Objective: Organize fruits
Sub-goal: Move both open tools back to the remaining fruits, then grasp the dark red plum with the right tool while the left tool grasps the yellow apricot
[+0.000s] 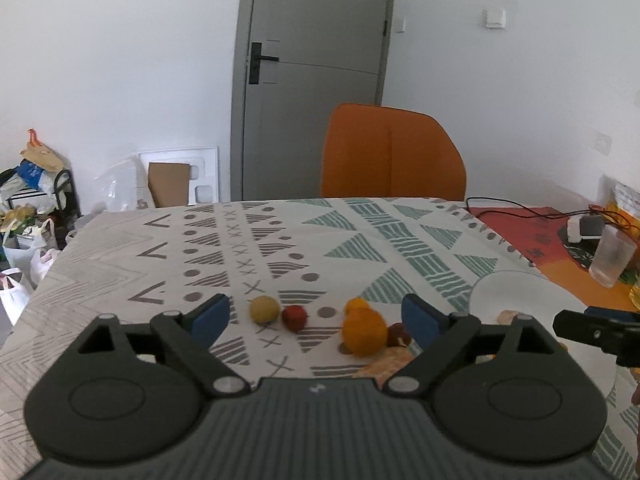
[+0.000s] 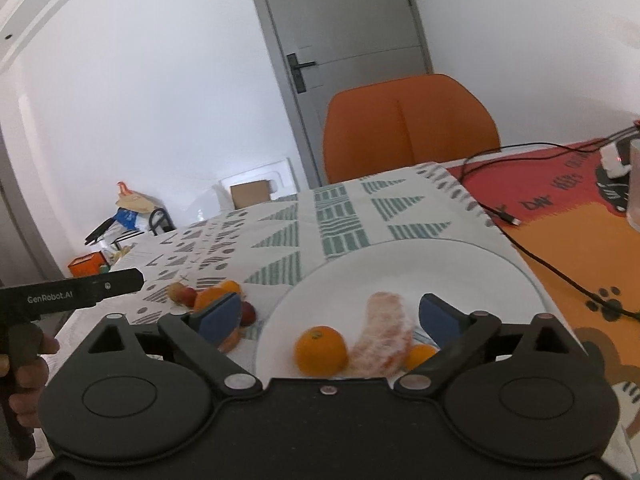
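Both claws stand wide open with nothing between their blue pads. Nearest the right claw [image 2: 330, 316], on the white plate [image 2: 500, 272], lie a whole small orange [image 2: 320, 350], a peeled orange [image 2: 382, 340] touching it, and another small orange [image 2: 420, 356] partly hidden behind the right-hand pad.

Left of the plate, on the patterned tablecloth [image 1: 280, 240] covering the table, the left claw [image 1: 316, 316] hovers over loose fruit: a large orange [image 1: 364, 334] with a smaller one [image 1: 356, 305] just behind it, a dark red fruit [image 1: 398, 336] beside it, orange peel [image 1: 386, 362] in front, then a red fruit [image 1: 295, 317] touching a yellow one [image 1: 264, 309].

Farther right stands a clear cup [image 1: 612, 256] near black cables [image 2: 540, 264] on an orange mat [image 2: 560, 208]. Beyond the table are an orange chair [image 1: 392, 152] and a grey door [image 1: 312, 60].
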